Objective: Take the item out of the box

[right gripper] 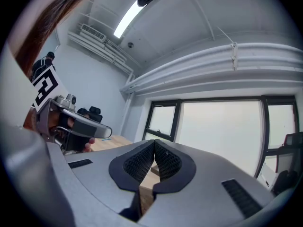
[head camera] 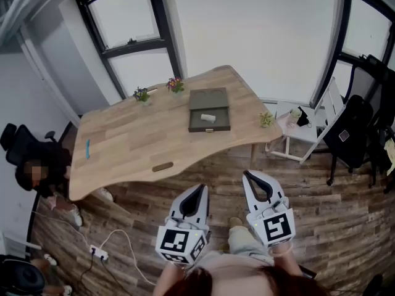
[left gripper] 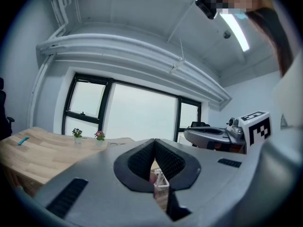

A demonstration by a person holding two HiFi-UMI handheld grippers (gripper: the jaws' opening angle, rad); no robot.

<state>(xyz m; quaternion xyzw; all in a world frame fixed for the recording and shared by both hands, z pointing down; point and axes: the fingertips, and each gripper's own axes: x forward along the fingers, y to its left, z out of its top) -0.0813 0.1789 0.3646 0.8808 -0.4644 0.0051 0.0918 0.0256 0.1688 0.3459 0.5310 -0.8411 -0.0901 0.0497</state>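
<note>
Jaws closed, empty on left gripper [head camera: 200,189], right gripper [head camera: 247,175]; item [head camera: 208,116] in box [head camera: 220,122] lies far ahead.

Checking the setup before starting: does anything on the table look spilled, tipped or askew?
Nothing stands out. The box lies open and flat on the table, the white item inside it, and the small potted plants stand upright.

left tongs [head camera: 201,188]: grey shell, black ribbed pads | right tongs [head camera: 247,174]: same (white, black-patterned marker cubes [head camera: 180,242] behind)
</note>
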